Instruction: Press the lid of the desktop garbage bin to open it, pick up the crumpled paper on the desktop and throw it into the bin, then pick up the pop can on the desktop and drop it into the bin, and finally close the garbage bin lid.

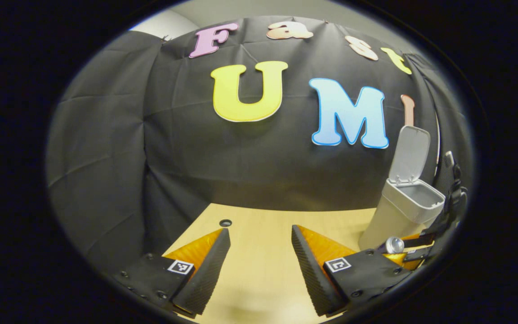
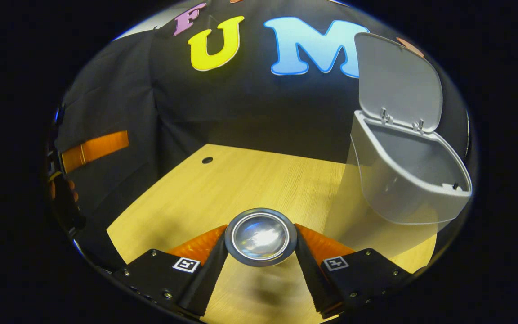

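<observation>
1. Right tongs clamped on the pop can, end-on, above the worktop, left of the bin; lid up.
2. Left tongs wide open, holding nothing.
3. Can judged light, thin-walled, slick, dents easily: grip mid-body, gently.
4. No legible brand or writing on can or bin.

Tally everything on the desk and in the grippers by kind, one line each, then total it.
Grey plastic desktop garbage bin, hinged lid standing open: 1
Silver metal pop can, clamped in the right gripper: 1
Light wooden desktop: 1
Left gripper, open, holding nothing: 1
Total: 5, counting both grippers
</observation>
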